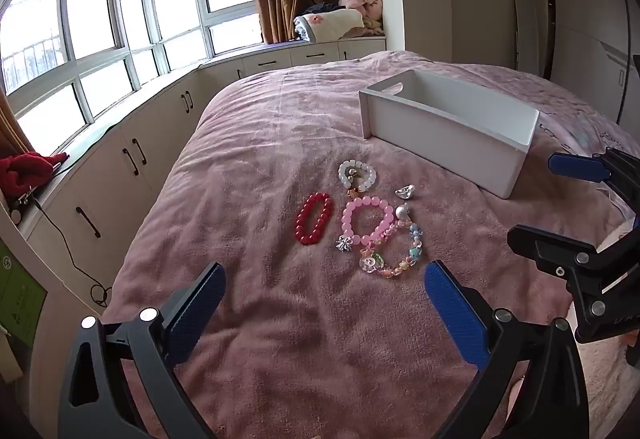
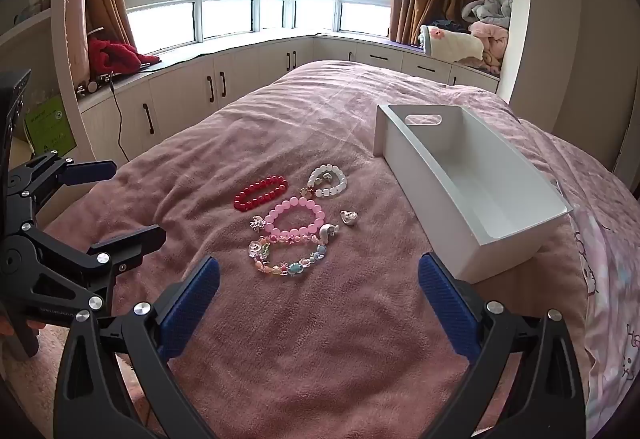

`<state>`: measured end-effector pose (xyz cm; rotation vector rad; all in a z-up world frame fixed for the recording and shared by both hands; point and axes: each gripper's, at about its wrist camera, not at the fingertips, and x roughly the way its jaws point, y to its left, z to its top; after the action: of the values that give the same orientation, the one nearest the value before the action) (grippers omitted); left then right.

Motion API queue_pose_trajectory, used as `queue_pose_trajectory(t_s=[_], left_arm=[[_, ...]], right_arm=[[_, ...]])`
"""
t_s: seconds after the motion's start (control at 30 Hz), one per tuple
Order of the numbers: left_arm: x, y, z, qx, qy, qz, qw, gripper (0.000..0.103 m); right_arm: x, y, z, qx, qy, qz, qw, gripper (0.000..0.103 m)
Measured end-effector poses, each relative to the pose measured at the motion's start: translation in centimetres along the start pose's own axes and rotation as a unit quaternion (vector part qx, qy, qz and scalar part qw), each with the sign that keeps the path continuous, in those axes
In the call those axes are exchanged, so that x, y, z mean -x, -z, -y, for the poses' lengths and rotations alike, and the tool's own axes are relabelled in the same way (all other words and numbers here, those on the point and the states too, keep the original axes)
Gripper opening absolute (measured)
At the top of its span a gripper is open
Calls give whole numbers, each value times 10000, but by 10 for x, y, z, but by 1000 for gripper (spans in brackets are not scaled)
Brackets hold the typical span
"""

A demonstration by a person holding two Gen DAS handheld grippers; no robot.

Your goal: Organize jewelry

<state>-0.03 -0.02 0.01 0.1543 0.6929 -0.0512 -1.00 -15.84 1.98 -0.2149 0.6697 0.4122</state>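
No legible text; green carton (image 2: pixel 50 131) print and gripper (image 2: pixel 56 313) lettering too blurred to read

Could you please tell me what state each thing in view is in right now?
White box: upright, empty.
Red bracelet: flat on the blanket, apart.
Pink bracelet: flat, touching the colourful bracelet.
White bracelet: flat on the blanket.
Left gripper: open, empty.
Right gripper: open, empty.

Showing a dusty pink blanket (image 2: pixel 320 319); red bracelet (image 2: pixel 261 193), white bracelet (image 2: pixel 327 181), pale pink bracelet (image 2: pixel 296 217), multicoloured pastel bracelet (image 2: pixel 286 255). Sitting alongside: plain white box (image 2: pixel 472 191). Displaying blue ridged pads on black left gripper (image 1: pixel 325 303) and right gripper (image 2: pixel 320 299).
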Motion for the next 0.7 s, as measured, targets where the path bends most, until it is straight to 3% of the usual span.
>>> queue_pose_trajectory(t_s=[0.7], left_arm=[[0, 3, -9, 70, 62, -41, 9999, 101]], right_arm=[[0, -1, 0, 4, 5, 12, 10000, 98]])
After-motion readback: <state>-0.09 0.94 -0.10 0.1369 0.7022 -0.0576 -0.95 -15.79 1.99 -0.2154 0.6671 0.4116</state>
